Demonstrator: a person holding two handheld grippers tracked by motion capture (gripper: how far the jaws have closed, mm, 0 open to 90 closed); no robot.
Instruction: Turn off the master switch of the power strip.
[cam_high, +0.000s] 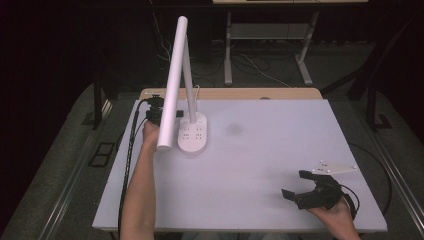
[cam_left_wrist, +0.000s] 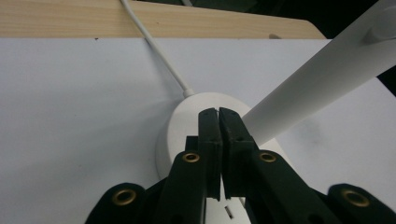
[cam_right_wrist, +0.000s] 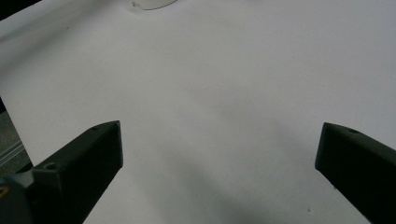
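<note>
A white desk lamp stands at the back left of the white table, with an oval base (cam_high: 193, 134) and a long tube head (cam_high: 172, 85) sloping toward me. My left gripper (cam_high: 156, 114) sits just left of the base, partly behind the tube. In the left gripper view its jaws (cam_left_wrist: 218, 113) are shut together with nothing between them, tips over the lamp base (cam_left_wrist: 184, 119), beside the lamp's tube (cam_left_wrist: 317, 79). My right gripper (cam_high: 294, 184) rests open at the front right, far from the lamp; its jaws (cam_right_wrist: 219, 135) stand wide apart over bare table.
The lamp's white cable (cam_left_wrist: 154, 46) runs from the base back over the wooden strip (cam_high: 230, 93) at the table's far edge. The white tabletop (cam_high: 260, 150) spreads between the two grippers. Table legs and cables lie on the dark floor beyond.
</note>
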